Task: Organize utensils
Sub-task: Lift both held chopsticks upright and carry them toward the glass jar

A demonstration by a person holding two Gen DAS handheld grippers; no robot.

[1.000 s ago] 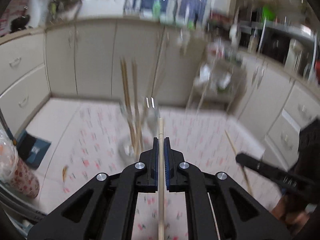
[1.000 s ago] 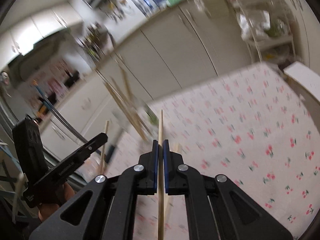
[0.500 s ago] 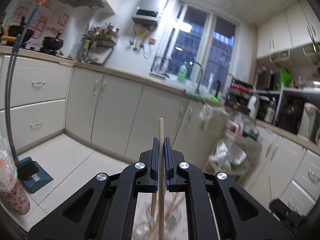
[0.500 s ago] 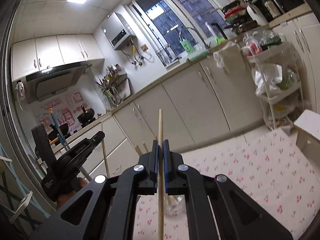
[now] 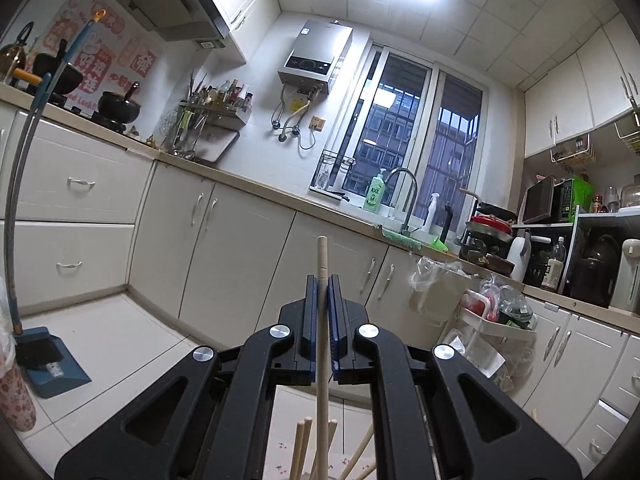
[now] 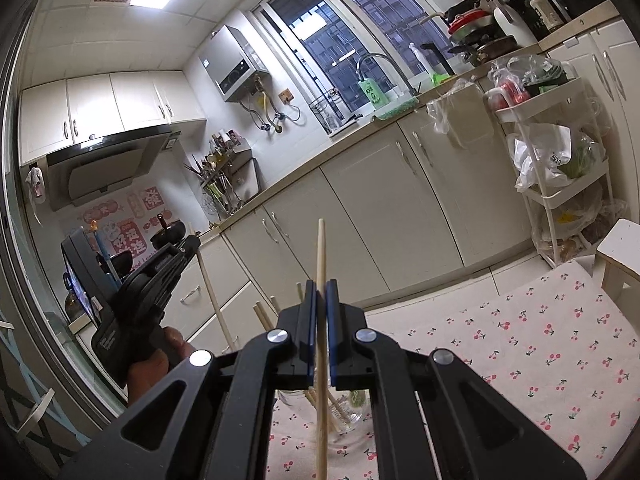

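My left gripper [image 5: 322, 280] is shut on a pale wooden chopstick [image 5: 322, 256] that stands upright between its blue pads and runs down out of view. Tops of other chopsticks [image 5: 301, 444] poke up beneath it. My right gripper [image 6: 320, 292] is shut on a second chopstick [image 6: 320, 248], also upright. Under it a clear glass jar [image 6: 352, 408] stands on the cherry-print cloth [image 6: 520, 340] with several chopsticks [image 6: 262, 318] in it. In the right wrist view a hand [image 6: 156, 364] holds the left gripper [image 6: 191, 243] left of the jar, and its chopstick [image 6: 214, 296] slants down toward the jar.
Cream kitchen cabinets [image 6: 380, 208] line the far wall under a counter with a sink tap [image 5: 404, 196]. A white trolley [image 6: 560, 160] with bags and a white stool [image 6: 620, 248] stand at the right. A broom and dustpan [image 5: 44, 360] lean at the left.
Both grippers rose and tipped upward, so the cloth and jar slid to the bottom of each view and the kitchen walls came in. Each stays shut on its chopstick.
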